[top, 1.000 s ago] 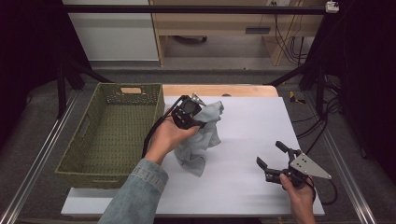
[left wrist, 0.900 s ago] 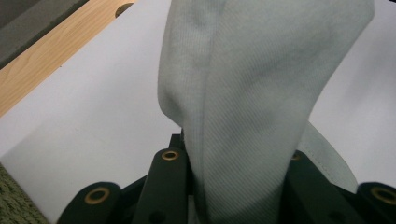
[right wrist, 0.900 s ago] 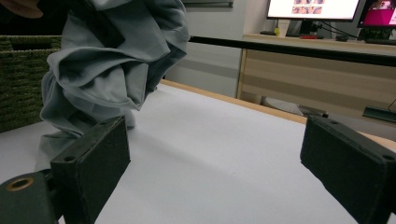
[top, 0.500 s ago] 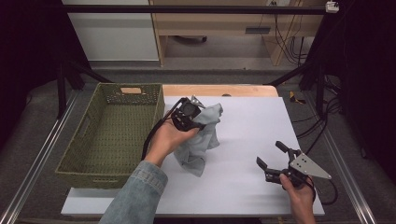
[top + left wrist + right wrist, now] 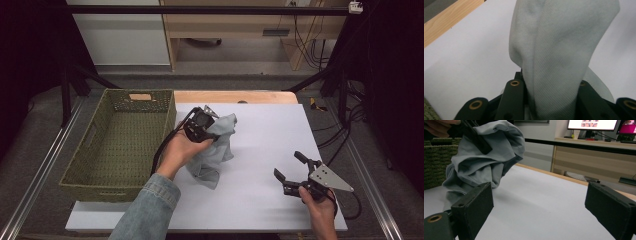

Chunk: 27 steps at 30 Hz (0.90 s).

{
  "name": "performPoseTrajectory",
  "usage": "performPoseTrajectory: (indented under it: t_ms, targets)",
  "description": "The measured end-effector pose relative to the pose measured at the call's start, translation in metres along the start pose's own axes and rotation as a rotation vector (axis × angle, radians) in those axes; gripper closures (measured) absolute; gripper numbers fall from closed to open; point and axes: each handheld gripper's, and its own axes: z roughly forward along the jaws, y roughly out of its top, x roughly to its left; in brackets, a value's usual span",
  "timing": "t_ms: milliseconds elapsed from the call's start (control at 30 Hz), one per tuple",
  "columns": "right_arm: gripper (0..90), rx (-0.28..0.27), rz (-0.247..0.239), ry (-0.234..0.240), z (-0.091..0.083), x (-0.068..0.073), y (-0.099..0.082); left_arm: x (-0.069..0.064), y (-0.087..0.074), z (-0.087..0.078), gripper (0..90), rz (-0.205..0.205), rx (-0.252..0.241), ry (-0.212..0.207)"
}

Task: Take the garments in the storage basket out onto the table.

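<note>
A grey cloth (image 5: 216, 150) hangs bunched from my left gripper (image 5: 202, 122), which is shut on its upper part just right of the basket; its lower folds rest on the white table sheet (image 5: 270, 125). In the left gripper view the cloth (image 5: 559, 50) rises between the black jaws of the left gripper (image 5: 549, 100). My right gripper (image 5: 287, 164) is held low at the front right of the sheet, open and holding nothing. In the right gripper view the right gripper (image 5: 541, 207) looks past its wide-apart pads at the cloth (image 5: 484, 160) and the left gripper (image 5: 475, 137).
A green woven basket (image 5: 167, 132) stands at the left of the table, its inside bare. The wooden table edge (image 5: 235, 96) runs behind the sheet. Metal rails (image 5: 365, 170) flank the table, and a dark frame bar crosses the back.
</note>
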Motion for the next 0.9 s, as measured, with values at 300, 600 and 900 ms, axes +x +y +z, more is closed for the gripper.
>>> performPoseTrajectory:
  t_ms: [300,600,900]
  targets:
    - [8.3,0.004,-0.001,0.001,0.001,0.000,0.000,0.002,-0.004,0.007,72.5,-0.013,0.009,-0.003]
    - [8.3,0.005,0.003,-0.002,0.001,0.000,-0.001,0.004,-0.005,0.015,72.5,-0.010,0.032,-0.013]
    - [8.3,0.011,-0.005,0.001,0.002,0.000,-0.001,0.004,-0.007,0.026,72.4,-0.004,0.066,-0.028]
